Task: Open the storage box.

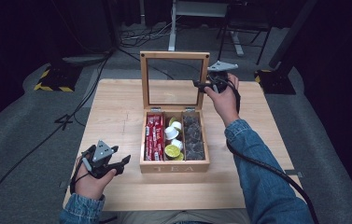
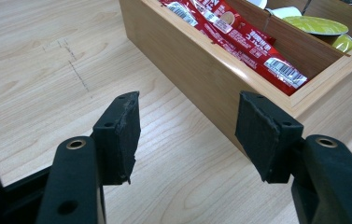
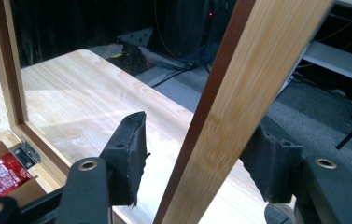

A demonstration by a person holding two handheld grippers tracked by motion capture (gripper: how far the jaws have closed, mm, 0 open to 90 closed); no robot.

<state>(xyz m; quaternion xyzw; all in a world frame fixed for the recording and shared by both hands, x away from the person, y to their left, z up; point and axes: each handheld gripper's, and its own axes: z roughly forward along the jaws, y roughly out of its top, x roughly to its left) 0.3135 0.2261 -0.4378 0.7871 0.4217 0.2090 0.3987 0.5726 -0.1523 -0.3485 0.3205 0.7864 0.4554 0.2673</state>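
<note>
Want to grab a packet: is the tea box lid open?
Open: the lid stands upright behind the tea box, compartments exposed.

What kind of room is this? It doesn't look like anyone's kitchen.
Probably a lab or recording studio. Dark curtains surround a lone wooden table, cables trail over grey carpet, and hazard-striped stand bases flank it. The tea box looks like a prop.

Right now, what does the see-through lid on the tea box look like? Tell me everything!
The lid is a light wooden frame around a clear pane, so the table shows through it. It stands open, about upright, at the back of the tea box, joined by small metal hinges. The right gripper sits at its right side rail, one jaw on each side of the wood; whether they press it is unclear.
</note>
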